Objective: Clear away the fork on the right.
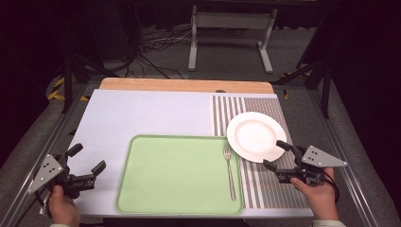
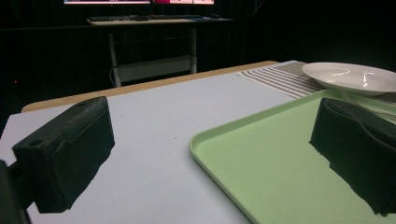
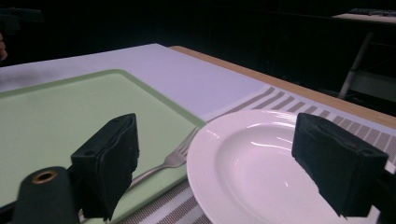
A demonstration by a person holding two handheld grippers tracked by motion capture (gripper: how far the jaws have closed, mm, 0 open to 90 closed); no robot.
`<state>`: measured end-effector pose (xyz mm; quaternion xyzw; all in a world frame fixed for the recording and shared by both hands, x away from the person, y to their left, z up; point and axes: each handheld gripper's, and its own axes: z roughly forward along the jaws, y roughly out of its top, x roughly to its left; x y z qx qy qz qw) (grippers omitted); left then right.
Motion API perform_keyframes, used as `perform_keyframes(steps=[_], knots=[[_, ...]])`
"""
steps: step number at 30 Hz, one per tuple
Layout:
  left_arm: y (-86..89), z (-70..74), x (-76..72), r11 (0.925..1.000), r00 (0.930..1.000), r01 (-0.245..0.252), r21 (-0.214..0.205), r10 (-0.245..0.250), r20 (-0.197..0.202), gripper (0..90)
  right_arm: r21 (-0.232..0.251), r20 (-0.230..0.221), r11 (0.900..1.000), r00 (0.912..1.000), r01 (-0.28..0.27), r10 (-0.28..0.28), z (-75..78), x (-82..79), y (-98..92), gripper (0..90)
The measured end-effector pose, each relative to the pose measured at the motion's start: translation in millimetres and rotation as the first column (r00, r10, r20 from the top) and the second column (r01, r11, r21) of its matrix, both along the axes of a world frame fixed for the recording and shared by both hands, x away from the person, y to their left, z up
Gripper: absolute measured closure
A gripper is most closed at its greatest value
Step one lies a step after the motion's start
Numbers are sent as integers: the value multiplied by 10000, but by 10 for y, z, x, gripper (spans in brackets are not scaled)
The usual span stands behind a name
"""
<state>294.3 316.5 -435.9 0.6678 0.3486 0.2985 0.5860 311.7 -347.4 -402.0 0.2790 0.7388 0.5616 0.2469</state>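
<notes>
Right gripper [image 1: 280,155] sat at the near rim of the plate [image 1: 255,136], fingers [image 3: 108,163] spread wide and holding nothing; in the right gripper view the rim lay between them, contact not clear. Plate rested on the striped mat [image 1: 265,184] at the right of the counter [image 1: 142,111], its left edge touching or just overlapping the green tray [image 1: 175,172]. A fork [image 1: 230,171] lay along the tray's right side, tines toward the plate, close to it. Left gripper [image 1: 85,163] hovered off the tray's left edge over bare counter, fingers [image 2: 65,149] also wide, empty. Plate looked like glazed ceramic: stiff, fairly heavy for a pinch, slick, breakable if dropped. Probably best taken at the flat rim nearest the right gripper, one finger over and one under, squeezed firmly since glaze may slip. Rim sat low on the mat, so getting a finger beneath could be awkward. The fork nearby could get nudged.
</notes>
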Motion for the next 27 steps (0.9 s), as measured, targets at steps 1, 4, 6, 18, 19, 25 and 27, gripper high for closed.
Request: perform_keyframes(steps=[1, 4, 6, 18, 19, 25, 27], knots=[[0, 0, 0, 10000, 10000, 0, 0, 0, 0, 3, -23, -12, 9999, 9999, 104, -104, -23, -3, -22, 161], [-2, 2, -2, 10000, 10000, -11, -13, 11, 18, 3, 73, -17, 9998, 9998, 173, -173, -78, -10, -64, 161], [-2, 3, -3, 10000, 10000, -5, -8, 5, 25, 3, 71, -60, 9997, 9997, 244, -244, -140, -20, -107, 159], [2, 3, 2, 10000, 10000, 12, 20, -12, 47, 3, -3, -535, 9976, 9962, 689, -688, -413, -54, -205, 157], [4, 3, 1, 10000, 10000, 7, 36, -7, 42, 3, 54, -661, 9970, 9949, 770, -765, -433, -48, -204, 157], [0, -2, 6, 10000, 10000, 7, -16, -7, 4, 3, 71, -696, 9956, 9933, 933, -925, -439, -48, -221, 157], [0, -3, 7, 10000, 10000, 4, -14, -4, -18, 3, 125, -680, 9956, 9935, 928, -917, -436, -47, -224, 157]])
